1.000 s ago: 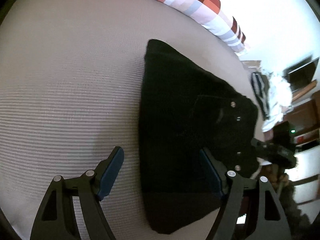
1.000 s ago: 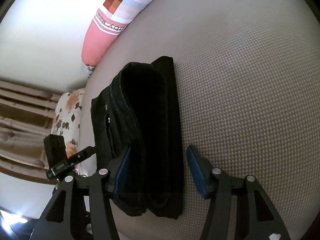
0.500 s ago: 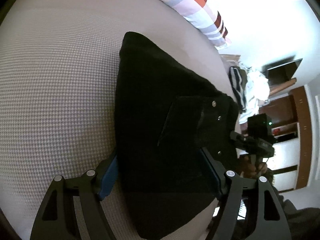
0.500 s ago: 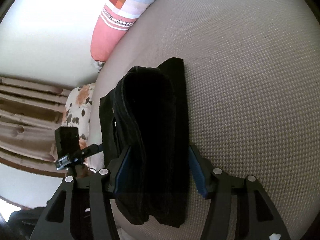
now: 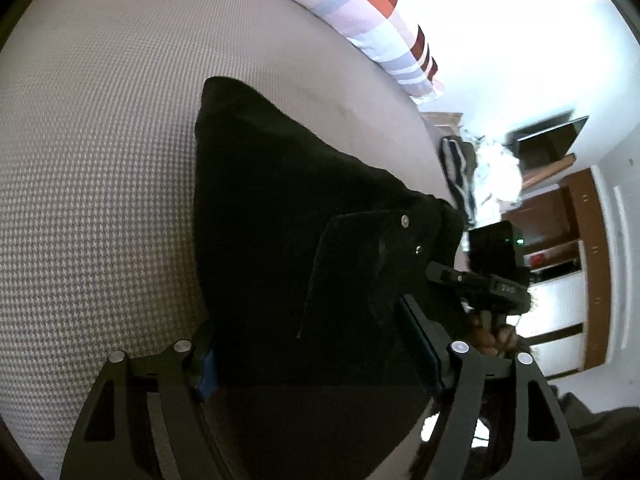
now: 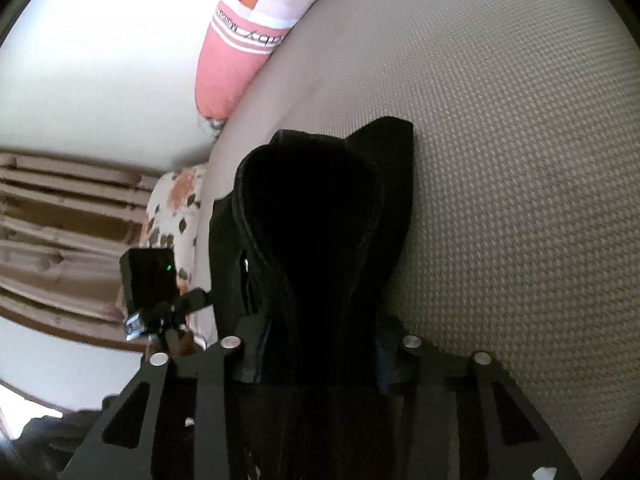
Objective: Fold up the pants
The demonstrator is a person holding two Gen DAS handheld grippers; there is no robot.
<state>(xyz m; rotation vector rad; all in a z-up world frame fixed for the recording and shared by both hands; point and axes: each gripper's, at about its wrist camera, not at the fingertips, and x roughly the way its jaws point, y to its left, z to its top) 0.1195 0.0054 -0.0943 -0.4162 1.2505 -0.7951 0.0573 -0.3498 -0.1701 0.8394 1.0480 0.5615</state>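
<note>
The black pants [image 5: 288, 216] lie folded in a thick bundle on the beige woven bed cover [image 5: 100, 160]. A back pocket with metal rivets [image 5: 405, 221] faces up. My left gripper [image 5: 316, 344] has its jaws around one end of the bundle, one finger at each side, pressing the cloth. My right gripper [image 6: 316, 344] is shut on the other end of the pants [image 6: 320, 216], whose folded layers bulge up between its fingers. Each gripper shows in the other's view, the right one [image 5: 492, 280] and the left one [image 6: 152, 280].
A pink and checked pillow [image 5: 360, 12] lies along the far edge of the bed, also in the right wrist view [image 6: 248, 28]. A pile of clothes [image 5: 472, 168] and wooden furniture [image 5: 560, 208] stand beyond the bed. A floral cushion [image 6: 176, 208] sits beside it.
Both grippers moved forward onto the ends of the folded pants and closed their jaws on the cloth. The bundle now bunches up between the right gripper's fingers.
</note>
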